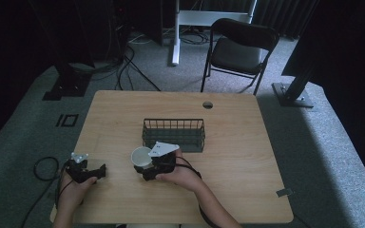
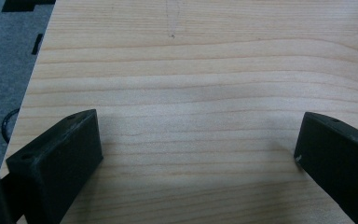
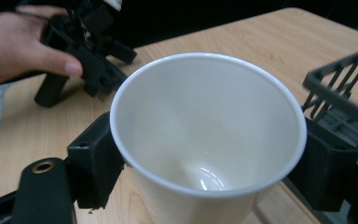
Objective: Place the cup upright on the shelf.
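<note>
- Currently, a white paper cup (image 1: 141, 158) is being gripped by the right gripper (image 1: 148, 167), just left of centre in the high view, close in front of the black wire basket (image 1: 173, 134).
- In the right gripper view, the cup (image 3: 208, 135) is being pinched upright on both sides, with one of the black fingers (image 3: 94, 161) being pressed against its left wall and the other against its right wall; the cup looks empty inside.
- At the right edge of that view, the basket's rim (image 3: 340, 88) is being seen just beside the cup, so the cup is judged to be outside the basket, not yet placed in it.
- The left gripper (image 1: 92, 172) is being rested at the lower left of the desk (image 1: 237, 180), well apart from the cup.
- In the left gripper view, its fingers (image 2: 63, 158) are being held wide apart over bare wood, with nothing between them.
- As a judgement, the grasp is done; whether the cup is being lifted off the desk cannot be told, and carrying it over the rim and releasing it are being left to do.
</note>
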{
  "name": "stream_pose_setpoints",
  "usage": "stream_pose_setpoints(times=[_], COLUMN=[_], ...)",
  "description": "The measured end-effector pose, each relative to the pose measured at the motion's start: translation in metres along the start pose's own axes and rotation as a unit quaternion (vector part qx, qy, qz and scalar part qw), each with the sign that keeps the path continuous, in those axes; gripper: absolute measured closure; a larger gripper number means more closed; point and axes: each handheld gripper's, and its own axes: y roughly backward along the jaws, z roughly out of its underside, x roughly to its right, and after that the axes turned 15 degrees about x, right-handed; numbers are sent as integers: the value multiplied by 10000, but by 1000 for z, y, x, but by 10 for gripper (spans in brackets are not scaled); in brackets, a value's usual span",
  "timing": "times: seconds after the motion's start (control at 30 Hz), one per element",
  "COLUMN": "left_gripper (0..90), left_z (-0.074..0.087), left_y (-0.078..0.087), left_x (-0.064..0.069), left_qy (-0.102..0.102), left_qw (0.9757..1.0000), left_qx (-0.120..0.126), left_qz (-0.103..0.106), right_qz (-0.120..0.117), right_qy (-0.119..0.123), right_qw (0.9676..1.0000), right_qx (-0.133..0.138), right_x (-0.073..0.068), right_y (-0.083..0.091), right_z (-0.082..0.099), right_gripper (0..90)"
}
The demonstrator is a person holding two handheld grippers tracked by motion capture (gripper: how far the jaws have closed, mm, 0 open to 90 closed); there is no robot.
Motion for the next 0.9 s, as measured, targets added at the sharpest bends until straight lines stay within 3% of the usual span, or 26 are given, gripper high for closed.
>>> stream_pose_setpoints(times=[0.4, 0.9], left_gripper=[9, 9], left_z=[0, 0], left_y=[0, 0], left_x=[0, 0], left_qy=[4, 3], left_qw=[10000, 10000], left_qx=[0, 0], left_qz=[-2, -1], right_qz=[11, 468], right_qy=[73, 6], right_qw=[9998, 9968], right_qx=[200, 644], right_x=[-1, 19], right_y=[9, 31], right_z=[-34, -76], right_gripper=[200, 201])
